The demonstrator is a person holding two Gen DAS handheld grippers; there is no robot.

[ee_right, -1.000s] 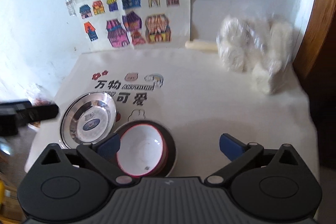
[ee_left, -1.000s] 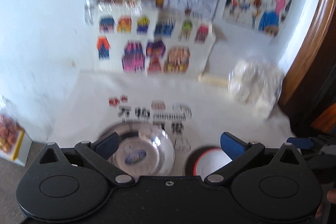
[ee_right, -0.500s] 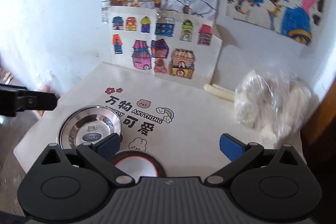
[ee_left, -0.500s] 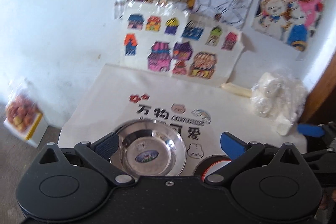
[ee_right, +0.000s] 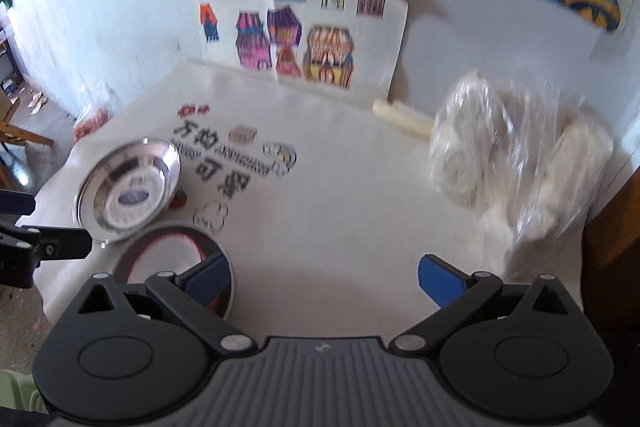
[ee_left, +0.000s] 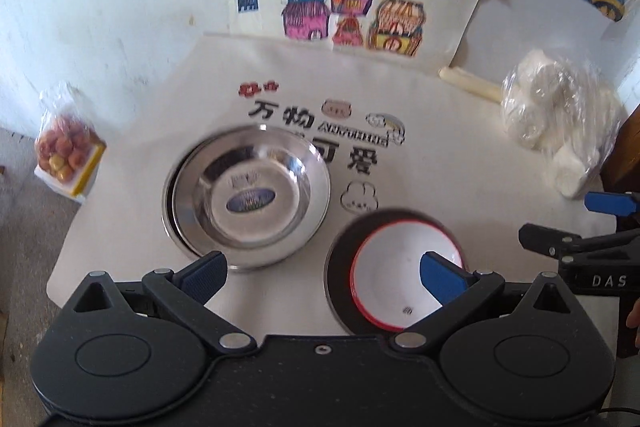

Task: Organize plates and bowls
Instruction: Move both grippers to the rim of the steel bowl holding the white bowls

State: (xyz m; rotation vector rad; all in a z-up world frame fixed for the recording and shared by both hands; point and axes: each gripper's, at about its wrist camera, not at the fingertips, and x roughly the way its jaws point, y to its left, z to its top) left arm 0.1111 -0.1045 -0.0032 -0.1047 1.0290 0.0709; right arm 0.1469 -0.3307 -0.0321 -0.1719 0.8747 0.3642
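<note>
Cloth-covered table (ee_left: 460, 163) serves as the sorting surface. Steel plates (ee_left: 248, 193) sit nested left of centre, so metal looks already grouped. White red-rimmed bowl (ee_left: 400, 279) sits in a dark plate (ee_left: 336, 267) beside them. Left gripper (ee_left: 324, 269) and right gripper (ee_right: 324, 277) both gape, empty. Versus 0.5 s ago: the left camera looks steeper down and the bowl is fully exposed.

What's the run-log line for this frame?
left gripper: open, empty, above table | right gripper: open, empty | steel plates: stacked | white bowl: on dark plate, beside them
</note>
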